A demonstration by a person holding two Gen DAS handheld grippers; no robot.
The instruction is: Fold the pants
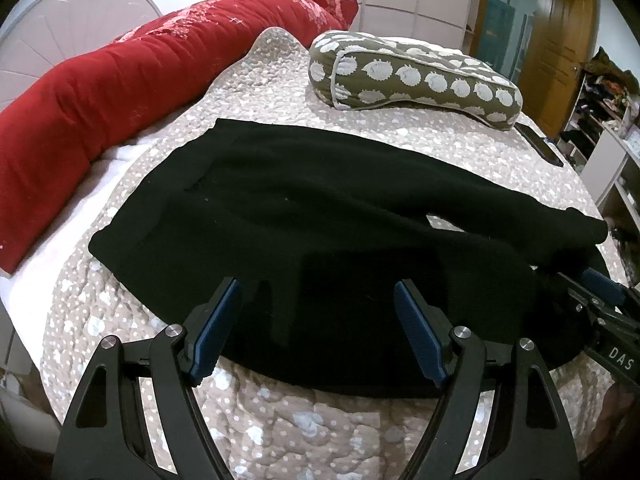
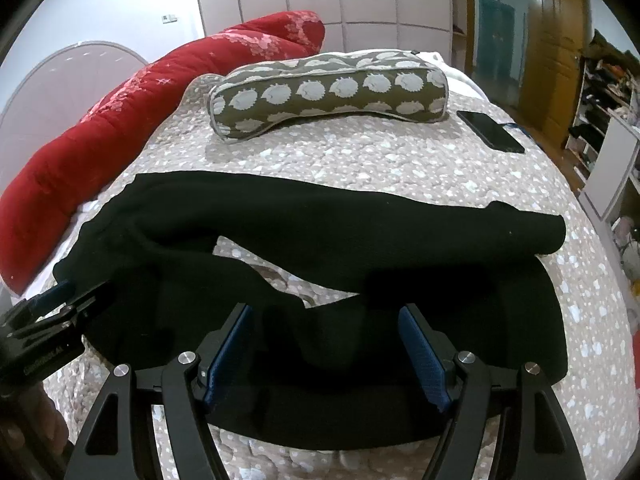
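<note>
Soft black pants (image 1: 320,216) lie spread on the quilted bedspread (image 1: 280,432). Left gripper (image 1: 316,328) and right gripper (image 2: 324,356) hover just before them, ribbed blue pads spread wide, holding nothing.

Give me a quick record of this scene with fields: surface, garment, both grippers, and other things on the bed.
surface: quilted bedspread
garment: black pants, spread flat, legs parted
left gripper: open, over near pants edge
right gripper: open, over near pants edge
other: patterned bolster pillow, red duvet, phone
</note>
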